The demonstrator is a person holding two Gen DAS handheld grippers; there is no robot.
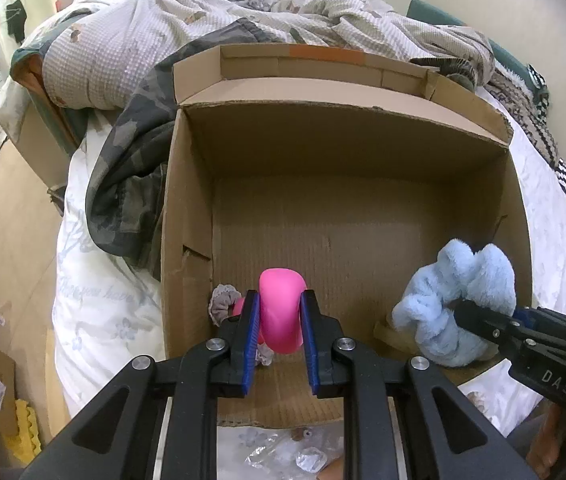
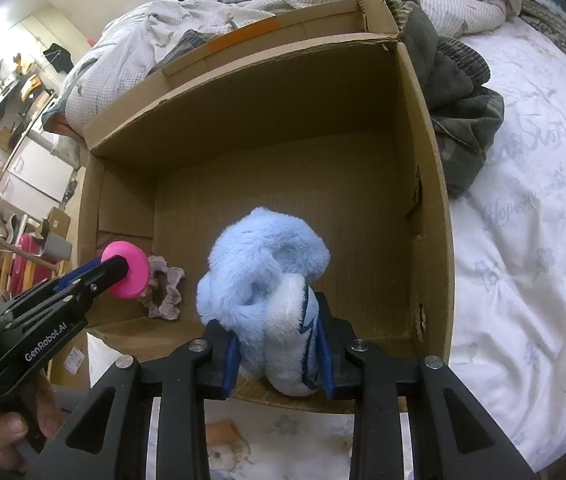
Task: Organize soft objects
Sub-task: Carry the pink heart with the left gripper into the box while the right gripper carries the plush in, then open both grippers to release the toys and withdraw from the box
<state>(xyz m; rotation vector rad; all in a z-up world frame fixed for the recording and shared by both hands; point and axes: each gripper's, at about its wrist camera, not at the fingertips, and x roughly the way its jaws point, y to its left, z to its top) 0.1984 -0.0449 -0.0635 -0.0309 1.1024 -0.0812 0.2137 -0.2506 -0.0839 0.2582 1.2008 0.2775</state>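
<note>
We hold the left gripper [image 1: 280, 322] over the near edge of the open cardboard box [image 1: 187, 208], its blue pads pinching a bright pink soft ring [image 1: 283, 312] between them. Just to the left of these tongs, down on the box floor in the near corner, lies a frilly grey scrunchie [image 1: 221, 306], touching the pink ring's side in the left wrist view.

Our right gripper [image 2: 279, 346] is off to the right of the left one, also at the box's near edge, and its tongs are pressed onto a fluffy light blue plush [image 2: 263, 272], which bulges up and forward beyond the fingertips. The plush hangs over the box floor.

On the side of the left gripper we read "GenRobot.AI" in white letters; on the right gripper's body we make out "DAS", the rest cut off. The white bedsheet [image 2: 523, 240] beside the box carries faint cursive print; we can read only "Hope" to the right of the right tongs.
</note>
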